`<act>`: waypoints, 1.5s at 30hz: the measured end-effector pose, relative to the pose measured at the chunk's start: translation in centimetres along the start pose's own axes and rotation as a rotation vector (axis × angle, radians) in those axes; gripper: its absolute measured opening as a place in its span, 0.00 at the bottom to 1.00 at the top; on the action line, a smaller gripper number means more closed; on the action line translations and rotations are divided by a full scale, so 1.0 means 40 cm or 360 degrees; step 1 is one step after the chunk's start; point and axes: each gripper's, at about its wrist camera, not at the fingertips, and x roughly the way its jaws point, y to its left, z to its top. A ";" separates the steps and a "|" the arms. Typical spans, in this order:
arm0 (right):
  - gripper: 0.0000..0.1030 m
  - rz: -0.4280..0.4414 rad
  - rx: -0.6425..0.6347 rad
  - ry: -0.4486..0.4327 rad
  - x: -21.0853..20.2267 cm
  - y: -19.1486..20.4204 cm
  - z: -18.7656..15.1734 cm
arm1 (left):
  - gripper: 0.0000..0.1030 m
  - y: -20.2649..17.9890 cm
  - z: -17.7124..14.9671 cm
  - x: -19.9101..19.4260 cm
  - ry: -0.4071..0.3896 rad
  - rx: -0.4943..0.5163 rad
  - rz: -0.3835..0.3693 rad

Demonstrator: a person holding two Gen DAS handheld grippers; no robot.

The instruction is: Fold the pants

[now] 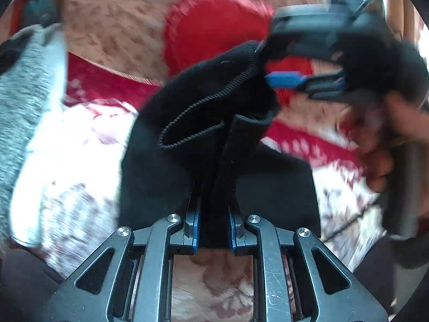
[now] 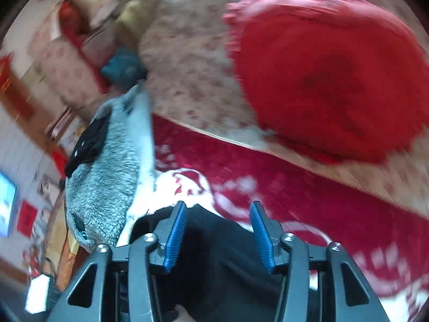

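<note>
The black pants (image 1: 214, 123) hang bunched in front of my left gripper (image 1: 213, 201), whose blue-padded jaws are shut on a fold of the cloth. The ribbed waistband (image 1: 236, 64) curls open above. My right gripper (image 1: 292, 61) comes in from the upper right of the left wrist view, its jaws apart around the waistband edge, one blue pad (image 1: 284, 79) showing. In the right wrist view the right gripper (image 2: 218, 212) is open, with the black pants (image 2: 214, 255) lying low between and under its fingers.
A red and white patterned blanket (image 2: 308, 187) covers the sofa seat. A red cushion (image 2: 335, 80) leans on the floral sofa back (image 2: 187, 61). A grey fleecy garment (image 2: 107, 174) lies at the left. The room's floor and wall show far left.
</note>
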 end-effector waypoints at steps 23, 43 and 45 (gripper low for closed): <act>0.12 0.0170 0.0160 0.0051 -0.009 -0.040 -0.183 | 0.21 -0.049 -0.017 -0.068 0.0122 0.0162 -0.0138; 0.33 -0.0314 0.0009 -0.0096 -0.192 -0.112 -0.185 | 0.32 0.003 0.122 0.041 0.0176 0.0069 0.0069; 0.32 -0.0281 -0.0047 -0.0077 -0.163 -0.087 -0.181 | 0.32 -0.003 0.137 0.081 0.0204 0.0070 0.0088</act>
